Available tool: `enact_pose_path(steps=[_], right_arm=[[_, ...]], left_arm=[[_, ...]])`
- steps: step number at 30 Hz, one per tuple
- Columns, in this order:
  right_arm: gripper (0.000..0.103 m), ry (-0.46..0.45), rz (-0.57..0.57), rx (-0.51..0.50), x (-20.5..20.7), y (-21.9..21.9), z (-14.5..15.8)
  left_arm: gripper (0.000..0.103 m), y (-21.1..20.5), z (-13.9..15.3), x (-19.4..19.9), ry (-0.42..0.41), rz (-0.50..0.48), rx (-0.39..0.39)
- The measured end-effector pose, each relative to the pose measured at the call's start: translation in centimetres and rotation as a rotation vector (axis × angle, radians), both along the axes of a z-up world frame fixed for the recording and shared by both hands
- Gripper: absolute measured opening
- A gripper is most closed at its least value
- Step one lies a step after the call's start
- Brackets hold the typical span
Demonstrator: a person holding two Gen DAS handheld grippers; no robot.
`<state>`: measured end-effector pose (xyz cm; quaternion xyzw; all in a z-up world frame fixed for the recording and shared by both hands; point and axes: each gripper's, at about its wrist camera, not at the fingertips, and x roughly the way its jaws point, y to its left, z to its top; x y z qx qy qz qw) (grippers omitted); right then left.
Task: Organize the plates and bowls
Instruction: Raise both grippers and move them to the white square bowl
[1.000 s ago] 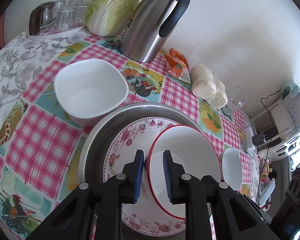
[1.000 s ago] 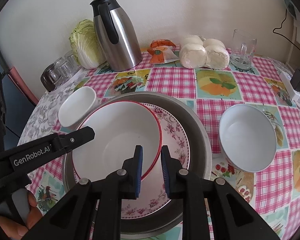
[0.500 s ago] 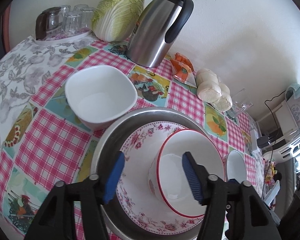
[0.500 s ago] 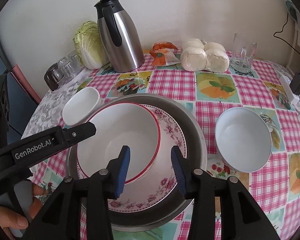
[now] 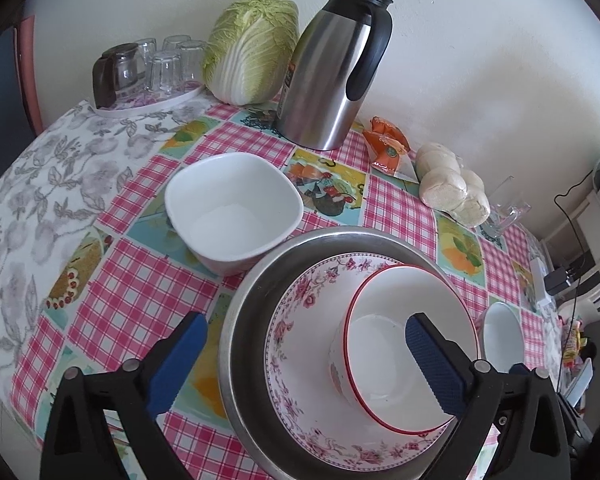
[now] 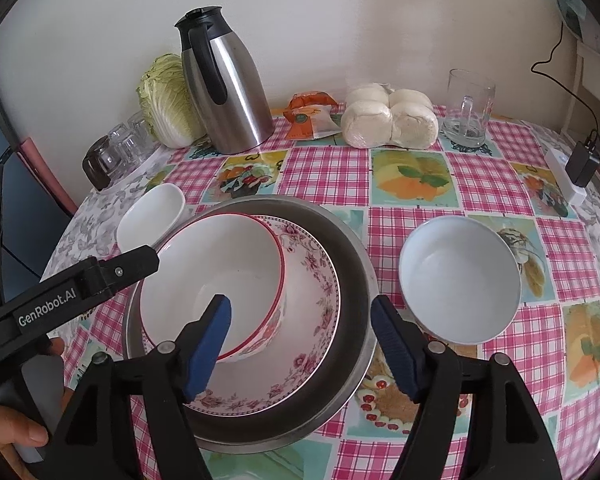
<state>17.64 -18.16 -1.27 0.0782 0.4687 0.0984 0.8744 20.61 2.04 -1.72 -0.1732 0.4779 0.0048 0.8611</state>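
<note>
Left wrist view first: the left gripper (image 5: 306,354) has its jaws opening wide, nothing pinched, pads clear of the red-rim bowl (image 5: 410,346) that sits inside the floral plate (image 5: 300,344), which sits in the steel basin (image 5: 240,312). That bowl looks like glazed ceramic to me, so stiff, slick and chippy, not heavy; I'd grab it by the rim wall, one pad inside and one outside, since the glaze gives little to bite on. The square bowl (image 5: 234,210) stands at about 10 o'clock from the basin, nearly touching its rim, same deal: smooth, thick-walled, take it by a straight edge. Behind it at 12 o'clock are the thermos (image 5: 332,68) and cabbage (image 5: 250,46), well apart, with glasses (image 5: 160,66) off at 11. Right wrist view: the right gripper (image 6: 300,346) is also opening, and it hovers over the near edge of the stack with nothing held. Its left pad sits in front of the red-rim bowl; I can't tell if it touches. The round bowl (image 6: 460,280) is at 3 o'clock from the basin, just beside it, an easy rim grab. The left gripper's arm crosses in at 9 o'clock over the basin edge, so that's the main thing in the way. The mug (image 6: 468,110) and buns (image 6: 388,120) are far back at 1 o'clock, no bother.
</note>
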Motion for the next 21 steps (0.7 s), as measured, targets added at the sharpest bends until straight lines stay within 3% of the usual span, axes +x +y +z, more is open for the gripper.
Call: enact_pose_path(steps=[10, 13, 21], right_arm=[[0.084, 0.015, -0.056, 0.006, 0.1, -1.7, -0.2], [0.094, 0.005, -0.069, 0.002, 0.0, -1.9, -0.1], [0.095, -0.014, -0.082, -0.002, -0.2, -1.9, 0.2]], left_arm=[[0.103, 0.4, 0.0, -0.3, 0.005, 0.055, 0.082], [0.103, 0.7, 0.2, -0.5, -0.002, 0.079, 0.121], [0.103, 1.7, 0.1, -0.7, 0.005, 0.146, 0.152]])
